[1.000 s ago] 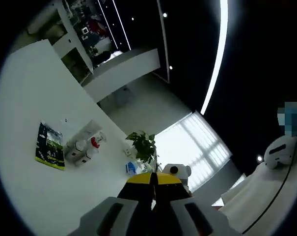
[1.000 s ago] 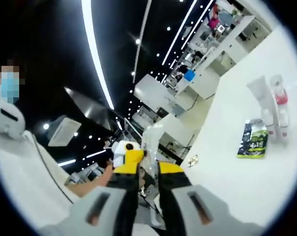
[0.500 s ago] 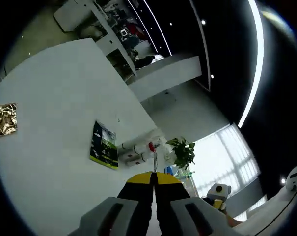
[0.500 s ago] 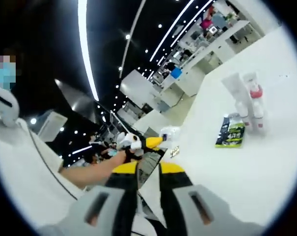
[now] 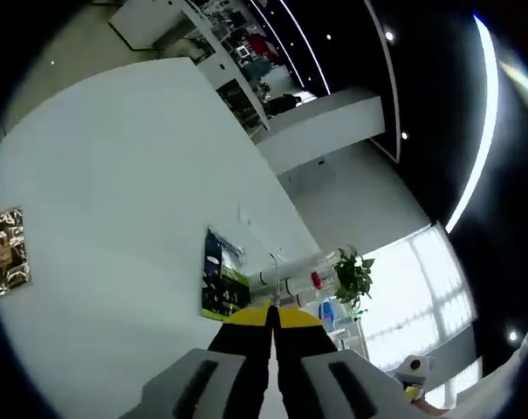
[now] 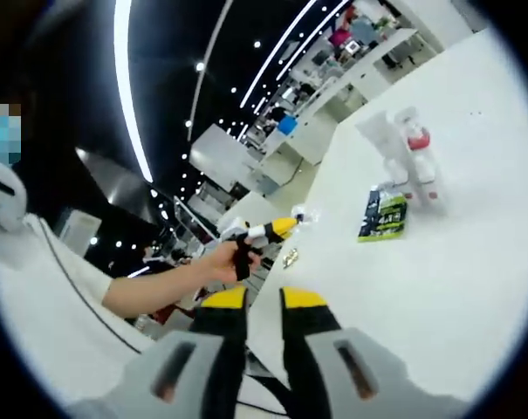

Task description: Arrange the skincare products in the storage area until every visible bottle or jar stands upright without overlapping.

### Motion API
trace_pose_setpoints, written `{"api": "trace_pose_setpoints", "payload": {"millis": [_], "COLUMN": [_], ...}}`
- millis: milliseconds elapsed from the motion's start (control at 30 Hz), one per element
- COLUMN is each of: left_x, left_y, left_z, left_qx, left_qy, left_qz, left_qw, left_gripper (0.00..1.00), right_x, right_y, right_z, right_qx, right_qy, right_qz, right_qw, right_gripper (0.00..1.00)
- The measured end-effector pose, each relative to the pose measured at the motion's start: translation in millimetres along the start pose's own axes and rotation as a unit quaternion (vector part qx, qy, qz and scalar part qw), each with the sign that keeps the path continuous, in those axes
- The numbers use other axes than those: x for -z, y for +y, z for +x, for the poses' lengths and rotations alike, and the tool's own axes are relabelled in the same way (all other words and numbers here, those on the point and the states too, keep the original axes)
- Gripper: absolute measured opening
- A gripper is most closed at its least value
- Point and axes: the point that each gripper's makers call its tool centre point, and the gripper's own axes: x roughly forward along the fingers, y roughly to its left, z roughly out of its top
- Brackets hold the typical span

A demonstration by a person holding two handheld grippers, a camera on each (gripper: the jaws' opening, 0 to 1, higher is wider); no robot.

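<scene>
The left tongs (image 5: 273, 325) have their yellow-tipped jaws pressed together on nothing, held above the white desk (image 5: 115, 175); the right tongs (image 6: 264, 305) stand slightly apart, also holding nothing, and in the right gripper view a hand (image 6: 231, 258) stretches the left tongs out over the desk's edge. Ahead, toward the desk's far side, white bottles (image 6: 401, 157), one with a red cap, stand together just beside a flat dark green packet (image 5: 222, 285), while a small gold sachet (image 5: 6, 250) lies well apart.

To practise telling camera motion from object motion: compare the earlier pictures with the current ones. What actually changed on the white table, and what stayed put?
Only the cameras moved: both views swung toward the white table. The left gripper stays shut and empty; the right gripper stays slightly open and empty. Nothing was taken or released. The dark sachet, the bottles beside it and the gold packet lie as before.
</scene>
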Motion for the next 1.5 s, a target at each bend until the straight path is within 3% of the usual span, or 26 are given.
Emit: {"api": "trace_pose_setpoints", "payload": {"millis": [233, 333, 433, 500, 700, 767, 967, 1067, 1100, 1133, 1200, 1367, 1500], "left_x": [-28.6, -39.3, -42.6, -41.2, -44.9, -45.9, -54.8, -57.2, -56.7, -60.0, -58.5, -54.0, -54.3], "left_y": [19.6, 32.4, 43.0, 61.2, 86.1, 101.8, 114.8, 129.4, 137.6, 135.8, 130.6, 127.3, 122.6], "left_z": [24, 37, 51, 64, 91, 95, 109, 108, 106, 107, 108, 100, 99], "left_qx": [-0.003, -0.015, -0.024, -0.048, -0.068, -0.1, -0.115, -0.149, -0.159, -0.151, -0.157, -0.186, -0.189], "left_qy": [-0.011, -0.007, 0.007, 0.033, 0.046, 0.059, 0.075, 0.092, 0.119, 0.12, 0.124, 0.157, 0.165], "left_qz": [-0.025, -0.009, 0.0, -0.004, -0.014, 0.011, 0.024, 0.044, 0.072, 0.089, 0.081, 0.125, 0.127], "left_qw": [0.9996, 0.9998, 0.9997, 0.9983, 0.9965, 0.9931, 0.9902, 0.9835, 0.9774, 0.9772, 0.9764, 0.9619, 0.9596], "left_gripper": [0.0, 0.0, 0.0, 0.01, 0.01, 0.01, 0.02, 0.03, 0.03, 0.03, 0.03, 0.05, 0.09], "right_x": [-7.5, -7.1, -4.8, -4.0, 0.4, 0.8, -5.0, -5.9, -6.1, -6.1, -5.3, -2.7, -3.1], "right_y": [-11, -19, -24, -27, -38, -46, -48, -49, -50, -51, -53, -52, -49], "right_z": [-7, -8, -7, -7, -11, -12, -14, -12, -11, -10, -8, -5, -2], "right_qx": [0.025, 0.037, 0.048, 0.052, 0.073, 0.086, 0.094, 0.093, 0.093, 0.093, 0.092, 0.088, 0.083], "right_qy": [-0.017, -0.019, -0.012, -0.011, -0.01, -0.012, -0.025, -0.027, -0.026, -0.025, -0.023, -0.029, -0.029], "right_qz": [0.006, 0.018, 0.025, 0.029, 0.048, 0.065, 0.067, 0.068, 0.066, 0.066, 0.067, 0.074, 0.072], "right_qw": [0.9995, 0.999, 0.9985, 0.9982, 0.9961, 0.9941, 0.993, 0.993, 0.9931, 0.9932, 0.9932, 0.9929, 0.9935], "right_gripper": [0.13, 0.13, 0.13, 0.13, 0.13, 0.13, 0.13, 0.13, 0.13, 0.13, 0.13, 0.13, 0.13]}}
